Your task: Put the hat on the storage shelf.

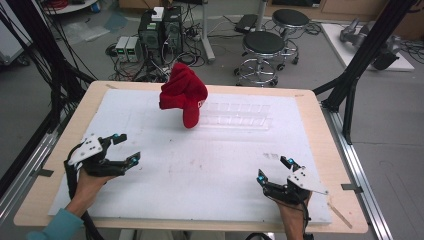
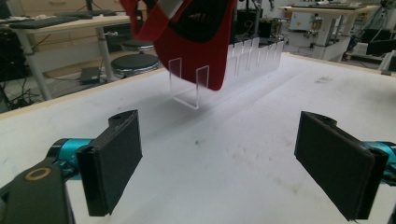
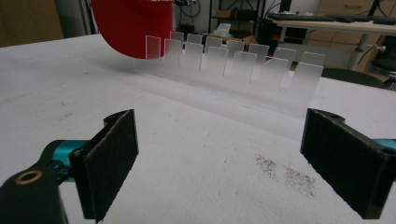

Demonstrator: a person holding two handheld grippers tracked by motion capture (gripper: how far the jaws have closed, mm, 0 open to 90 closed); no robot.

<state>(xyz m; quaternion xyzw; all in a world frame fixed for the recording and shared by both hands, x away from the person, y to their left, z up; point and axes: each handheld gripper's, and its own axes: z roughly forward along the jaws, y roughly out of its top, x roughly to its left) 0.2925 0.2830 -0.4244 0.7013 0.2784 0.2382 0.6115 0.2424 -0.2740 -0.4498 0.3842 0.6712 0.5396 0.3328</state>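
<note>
A red cap stands propped on the left end of a clear acrylic rack at the back middle of the white mat. The rack's upright dividers run in two rows, with the red cap at their far left end. In the left gripper view the cap hangs over the rack's nearest slots. My left gripper rests open near the mat's left edge, nothing between its pads. My right gripper sits open at the front right, also holding nothing.
The white mat covers a wooden table. Dark specks lie on the mat just ahead of my right gripper. Stools, computer towers and black frame legs stand beyond the table.
</note>
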